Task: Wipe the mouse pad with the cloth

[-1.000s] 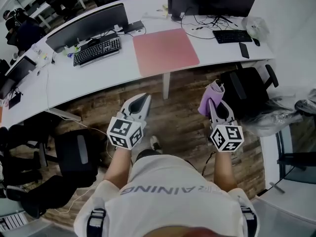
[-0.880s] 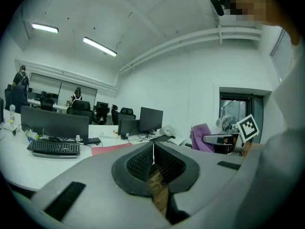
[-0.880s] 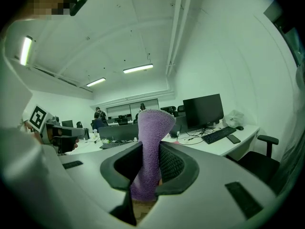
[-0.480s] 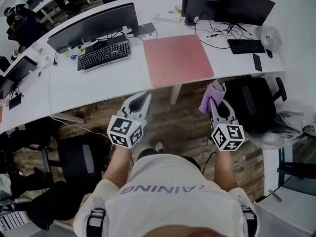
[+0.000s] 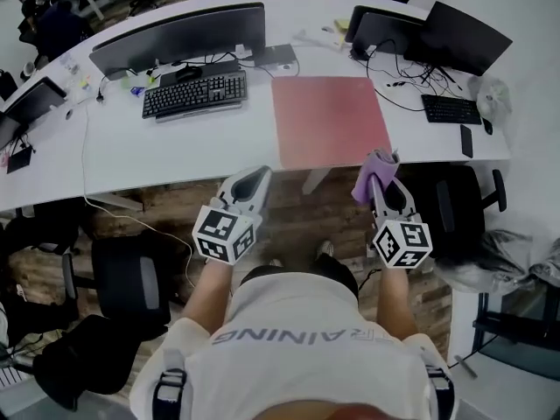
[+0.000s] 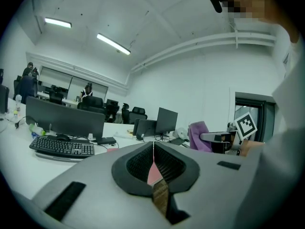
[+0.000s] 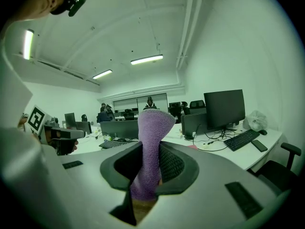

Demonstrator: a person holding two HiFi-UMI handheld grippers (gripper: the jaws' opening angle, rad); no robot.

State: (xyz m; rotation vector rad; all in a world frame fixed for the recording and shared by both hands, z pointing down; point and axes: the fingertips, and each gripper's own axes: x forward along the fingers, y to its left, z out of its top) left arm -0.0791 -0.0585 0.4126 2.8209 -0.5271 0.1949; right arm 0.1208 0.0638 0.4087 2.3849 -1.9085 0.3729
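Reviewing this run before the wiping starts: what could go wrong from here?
The cloth is pinched as a narrow upright strip in the right gripper, so it may slip out or wipe little. The mouse pad lies near the front edge of the desk, and the left gripper is shut, empty and off the desk, so the pad might slide. Cables by its far right corner could snag.

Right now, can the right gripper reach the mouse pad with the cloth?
Probably yes. The right gripper, shut on the purple cloth, sits just short of the red mouse pad, and nothing lies on the pad or between them.
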